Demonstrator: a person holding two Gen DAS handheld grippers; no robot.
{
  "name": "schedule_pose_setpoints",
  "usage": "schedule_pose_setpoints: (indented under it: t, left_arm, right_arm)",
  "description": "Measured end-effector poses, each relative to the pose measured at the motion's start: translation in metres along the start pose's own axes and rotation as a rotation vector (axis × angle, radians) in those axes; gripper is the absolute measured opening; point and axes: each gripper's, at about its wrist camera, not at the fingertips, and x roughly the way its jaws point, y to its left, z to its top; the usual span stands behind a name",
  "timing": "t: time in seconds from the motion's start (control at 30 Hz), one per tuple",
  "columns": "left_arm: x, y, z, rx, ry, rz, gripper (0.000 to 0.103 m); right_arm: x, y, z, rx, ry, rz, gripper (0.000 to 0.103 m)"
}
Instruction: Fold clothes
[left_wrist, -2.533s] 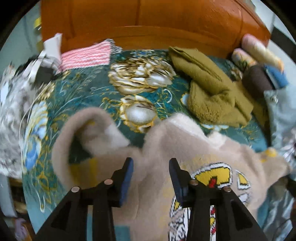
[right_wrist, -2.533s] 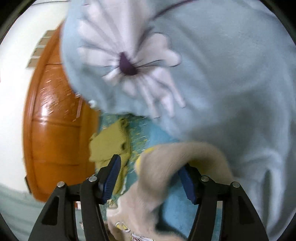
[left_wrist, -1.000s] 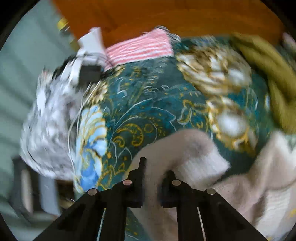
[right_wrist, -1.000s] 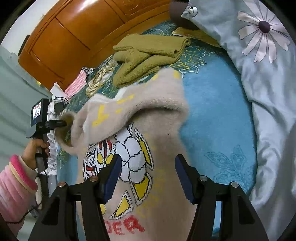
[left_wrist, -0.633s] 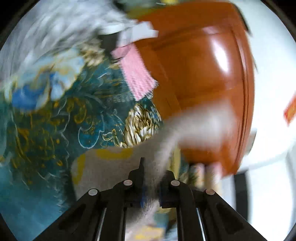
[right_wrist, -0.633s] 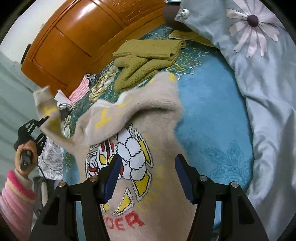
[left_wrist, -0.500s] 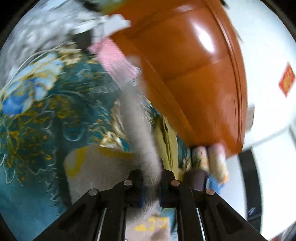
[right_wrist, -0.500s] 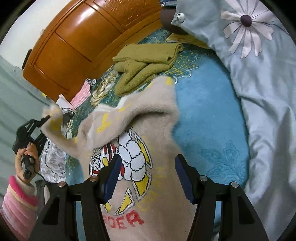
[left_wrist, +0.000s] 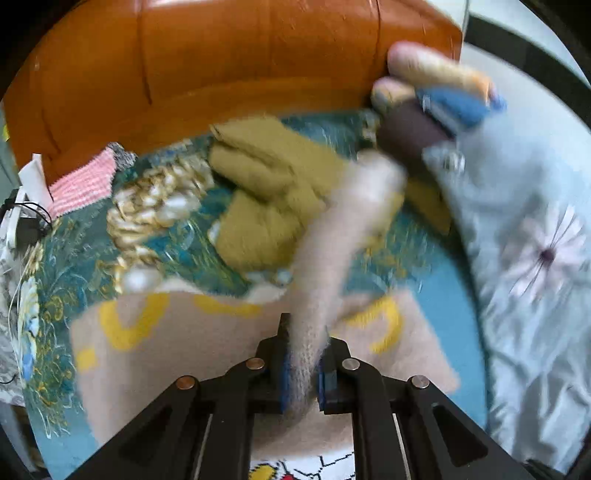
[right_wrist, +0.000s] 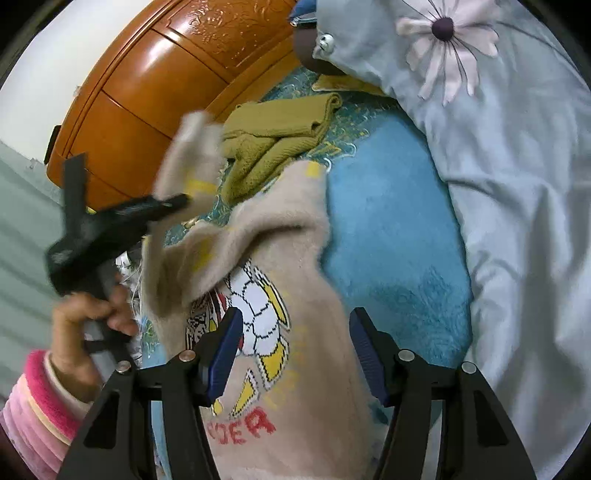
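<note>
A beige fuzzy sweater (right_wrist: 280, 288) with a cartoon print and red letters lies on the teal bedspread (right_wrist: 391, 236); it also shows in the left wrist view (left_wrist: 177, 343). My left gripper (left_wrist: 303, 369) is shut on the sweater's sleeve (left_wrist: 332, 240), which is raised above the sweater body and blurred. In the right wrist view the left gripper (right_wrist: 173, 203) holds the sleeve (right_wrist: 188, 155) up at the left. My right gripper (right_wrist: 291, 347) is open and empty above the sweater's print.
A folded olive knit (left_wrist: 266, 192) (right_wrist: 277, 136) lies beyond the sweater. An orange wooden headboard (left_wrist: 221, 66) stands behind. A pale blue flowered quilt (right_wrist: 517, 184) lies at the right. A pink striped cloth (left_wrist: 81, 184) and cables lie at the left edge.
My left gripper, shut on the sleeve, has swung it up and to the right over the sweater body. My right gripper has stayed open over the print.
</note>
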Motion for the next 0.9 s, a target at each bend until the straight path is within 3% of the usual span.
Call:
schedule_pose_setpoints:
  t: [0.13,0.2,0.23,0.3,0.37,0.5,0.63,0.73,0.8,0.9]
  left_arm:
    - [0.032,-0.006,-0.020,0.000,0.137,0.065,0.015]
    - [0.036,-0.010,-0.027,0.033,0.157,0.074,0.023]
    - [0.035,-0.012,-0.029,0.051,0.160,0.065,0.027]
    - [0.028,-0.017,-0.032,0.083,0.175,0.032,0.053]
    - [0.013,-0.020,-0.034,0.108,0.192,-0.005,0.061]
    - [-0.036,-0.002,-0.046,0.093,0.151,-0.080,0.064]
    - [-0.075,0.062,-0.081,-0.065,0.097,-0.033,0.068]
    - [-0.080,0.119,-0.120,-0.233,0.156,-0.017,0.068]
    - [-0.076,0.148,-0.148,-0.350,0.223,-0.065,0.068]
    - [-0.069,0.183,-0.190,-0.560,0.288,-0.197,0.068]
  right_arm:
    - [0.000,-0.011,-0.002,0.040,0.014,0.014,0.061]
    - [0.001,-0.015,-0.001,0.059,0.026,0.023,0.061]
    - [0.002,-0.018,-0.001,0.068,0.035,0.030,0.062]
    - [0.008,-0.022,-0.001,0.087,0.068,0.056,0.062]
    - [0.017,-0.026,-0.003,0.107,0.121,0.073,0.062]
    - [0.037,-0.040,-0.008,0.148,0.225,0.048,0.063]
    - [0.040,-0.059,-0.006,0.216,0.240,0.048,0.063]
    - [0.047,-0.064,-0.009,0.218,0.291,0.026,0.063]
    - [0.056,-0.062,-0.014,0.211,0.344,0.034,0.063]
    - [0.066,-0.059,-0.021,0.214,0.415,0.065,0.063]
